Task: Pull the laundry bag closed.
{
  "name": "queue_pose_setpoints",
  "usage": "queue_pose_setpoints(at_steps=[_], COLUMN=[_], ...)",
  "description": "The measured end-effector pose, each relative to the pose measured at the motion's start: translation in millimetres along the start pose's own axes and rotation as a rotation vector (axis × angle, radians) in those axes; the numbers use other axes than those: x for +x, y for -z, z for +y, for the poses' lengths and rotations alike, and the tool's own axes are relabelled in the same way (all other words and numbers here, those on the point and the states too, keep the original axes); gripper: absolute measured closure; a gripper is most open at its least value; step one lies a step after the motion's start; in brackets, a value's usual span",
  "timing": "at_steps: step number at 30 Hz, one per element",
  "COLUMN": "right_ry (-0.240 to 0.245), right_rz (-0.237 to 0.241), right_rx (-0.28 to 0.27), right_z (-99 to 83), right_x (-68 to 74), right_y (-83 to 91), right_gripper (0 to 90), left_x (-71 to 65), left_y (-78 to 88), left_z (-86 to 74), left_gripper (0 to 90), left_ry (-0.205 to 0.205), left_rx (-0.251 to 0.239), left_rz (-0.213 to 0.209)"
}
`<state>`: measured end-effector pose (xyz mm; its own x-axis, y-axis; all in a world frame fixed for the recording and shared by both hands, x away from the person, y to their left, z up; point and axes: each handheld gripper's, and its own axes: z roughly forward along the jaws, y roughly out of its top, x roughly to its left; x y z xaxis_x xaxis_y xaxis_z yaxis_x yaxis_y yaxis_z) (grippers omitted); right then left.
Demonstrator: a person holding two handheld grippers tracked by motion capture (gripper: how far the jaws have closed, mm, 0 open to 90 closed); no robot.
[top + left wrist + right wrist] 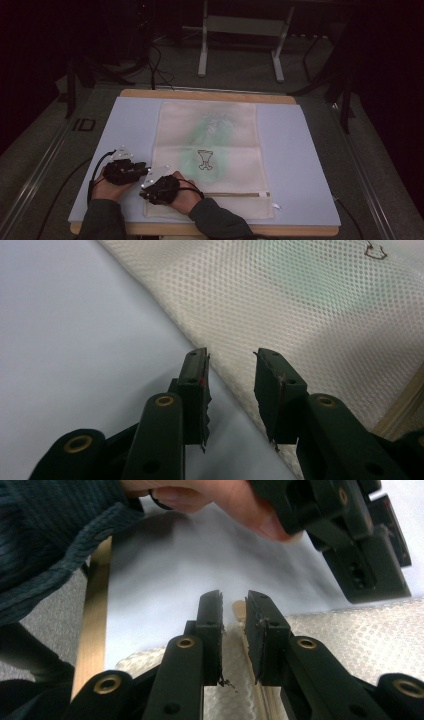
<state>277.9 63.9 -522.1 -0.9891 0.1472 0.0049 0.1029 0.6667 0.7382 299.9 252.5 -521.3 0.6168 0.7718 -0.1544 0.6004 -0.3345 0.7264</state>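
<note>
A cream mesh bag [207, 145] with a green blur and a small dark emblem [205, 160] lies flat on a light blue mat [295, 150]. A tan zipper [235, 194] runs across its near end. My left gripper [146, 171] sits at the bag's left edge, and its jaws [231, 357] stand open over the mesh [300, 305] border with nothing gripped. My right gripper [144, 192] lies at the bag's near left corner, pointing left. Its jaws [234, 600] are narrowly apart, with the zipper's tan end [239, 611] showing in the gap between them.
The mat rests on a wooden table whose edge [210, 95] shows at the back and front. In the right gripper view the left hand [240, 505] and a dark knit sleeve [50, 540] are close by. Grey carpet and table legs [202, 50] lie beyond.
</note>
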Motion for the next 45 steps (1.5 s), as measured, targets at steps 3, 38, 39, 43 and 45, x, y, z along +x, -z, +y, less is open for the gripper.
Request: queue_pose_setpoints(at_steps=[3,38,39,43,45], right_ry=[0.0,-0.017,-0.024,-0.042,-0.054], right_rz=[0.0,-0.031,-0.026,-0.008,0.0], right_rx=[-0.001,-0.015,-0.02,-0.049,-0.055], right_z=[1.0,8.6,7.5,2.0,1.5], right_x=[-1.9,-3.3,-3.5,-4.0,-4.8], right_y=[-4.2,-4.5,-2.1,8.6,10.8], right_gripper=[77.0,81.3,81.3,81.3,81.3], left_x=[0.9,2.7,2.8,1.7,1.3], left_y=[1.0,5.0,4.7,3.3,2.9], left_z=[0.0,-0.3,-0.2,0.0,0.2], left_gripper=[66.0,65.6,65.6,65.1,65.1], left_ry=[0.001,0.019,0.015,0.012,0.008], left_rx=[-0.004,-0.029,-0.025,-0.021,-0.018], left_rz=[0.002,0.02,0.019,0.018,0.017])
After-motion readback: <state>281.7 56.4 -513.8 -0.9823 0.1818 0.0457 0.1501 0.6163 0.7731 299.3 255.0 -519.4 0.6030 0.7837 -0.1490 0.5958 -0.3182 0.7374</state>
